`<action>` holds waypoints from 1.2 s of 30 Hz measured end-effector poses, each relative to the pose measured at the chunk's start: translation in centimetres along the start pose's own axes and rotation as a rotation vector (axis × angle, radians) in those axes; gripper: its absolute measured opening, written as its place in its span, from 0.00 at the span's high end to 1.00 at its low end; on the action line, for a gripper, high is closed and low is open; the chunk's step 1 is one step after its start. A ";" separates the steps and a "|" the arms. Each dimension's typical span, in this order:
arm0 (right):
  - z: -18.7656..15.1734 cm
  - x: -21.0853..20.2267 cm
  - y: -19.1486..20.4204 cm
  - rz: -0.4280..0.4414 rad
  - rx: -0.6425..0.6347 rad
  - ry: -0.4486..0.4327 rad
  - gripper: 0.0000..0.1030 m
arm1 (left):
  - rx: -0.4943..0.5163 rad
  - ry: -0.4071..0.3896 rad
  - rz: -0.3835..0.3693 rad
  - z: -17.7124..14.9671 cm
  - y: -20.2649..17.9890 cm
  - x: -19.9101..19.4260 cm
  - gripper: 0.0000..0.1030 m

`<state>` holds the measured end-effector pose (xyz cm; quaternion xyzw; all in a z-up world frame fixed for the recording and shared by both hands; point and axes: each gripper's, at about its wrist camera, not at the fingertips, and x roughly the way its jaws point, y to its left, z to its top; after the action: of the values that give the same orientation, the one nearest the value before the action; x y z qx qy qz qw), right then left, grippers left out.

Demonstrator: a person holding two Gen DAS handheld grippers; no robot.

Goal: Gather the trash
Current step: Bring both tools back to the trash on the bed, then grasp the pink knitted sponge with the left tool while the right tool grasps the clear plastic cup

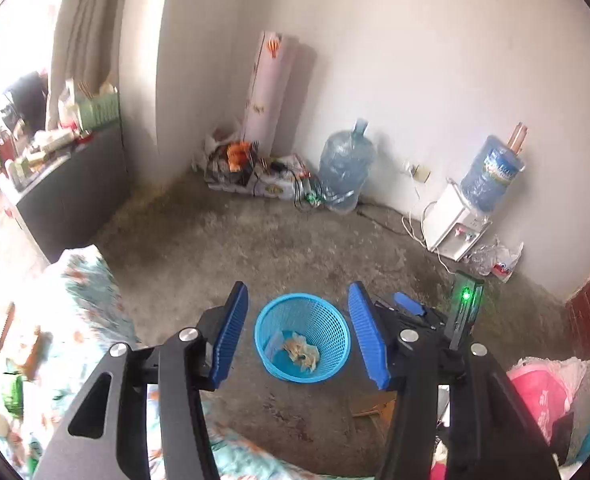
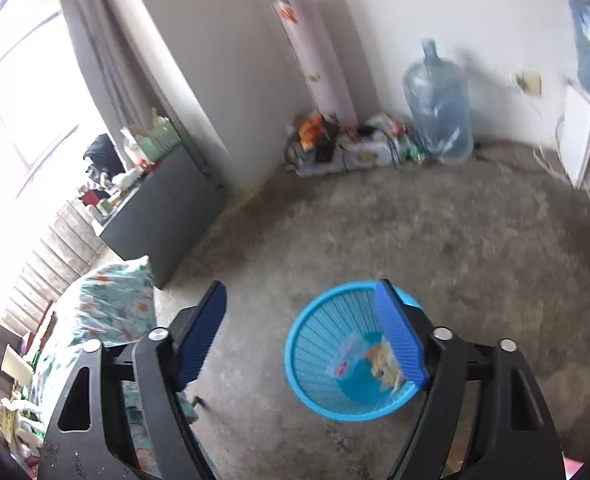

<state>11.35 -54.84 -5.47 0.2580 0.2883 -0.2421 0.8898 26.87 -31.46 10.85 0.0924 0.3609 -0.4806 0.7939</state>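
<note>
A blue mesh waste basket (image 1: pixel 302 336) stands on the concrete floor. It holds crumpled yellowish paper (image 1: pixel 302 354) and a clear plastic wrapper (image 2: pixel 347 356). My left gripper (image 1: pixel 299 336) is open and empty, high above the basket, which shows between its blue fingers (image 1: pixel 231 336). My right gripper (image 2: pixel 303 332) is open and empty above the floor. The basket (image 2: pixel 315 352) lies under its right finger (image 2: pixel 401 336). The right gripper's tip also shows in the left wrist view (image 1: pixel 409 303), to the right of the basket.
A bed with a floral cover (image 1: pixel 91 292) is at the left, with litter on it (image 1: pixel 15 384). A dark cabinet (image 2: pixel 167 208), a clutter pile (image 1: pixel 255 172), a water jug (image 1: pixel 345 168) and a dispenser (image 1: pixel 455 224) line the walls. Pink bedding (image 1: pixel 543 392) lies at the right.
</note>
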 end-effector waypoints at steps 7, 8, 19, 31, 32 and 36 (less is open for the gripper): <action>0.5 -11.7 10.1 0.100 -0.291 -0.209 0.08 | -0.059 -0.180 0.204 -8.5 4.0 -21.2 0.42; 0.4 -13.1 11.1 0.125 -0.302 -0.213 0.08 | -0.080 -0.192 0.247 -10.3 4.8 -23.5 0.41; -5.0 -20.6 18.5 0.684 -0.344 -0.018 0.08 | -0.513 -0.394 0.529 -34.9 8.3 -42.3 0.33; -17.2 -18.1 28.5 0.857 -0.374 0.430 0.16 | -0.923 -0.282 0.338 -48.3 12.6 -31.1 0.33; -17.4 -18.3 29.2 0.849 -0.396 0.440 0.17 | -0.930 -0.263 0.340 -48.4 13.2 -30.0 0.34; -18.2 -18.8 31.3 0.762 -0.483 0.450 0.21 | -0.977 -0.227 0.309 -49.4 15.3 -27.4 0.37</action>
<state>8.92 -15.20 3.81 0.1776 0.4061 0.2354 0.8650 8.03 19.98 -9.74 -0.2894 0.4369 -0.1406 0.8400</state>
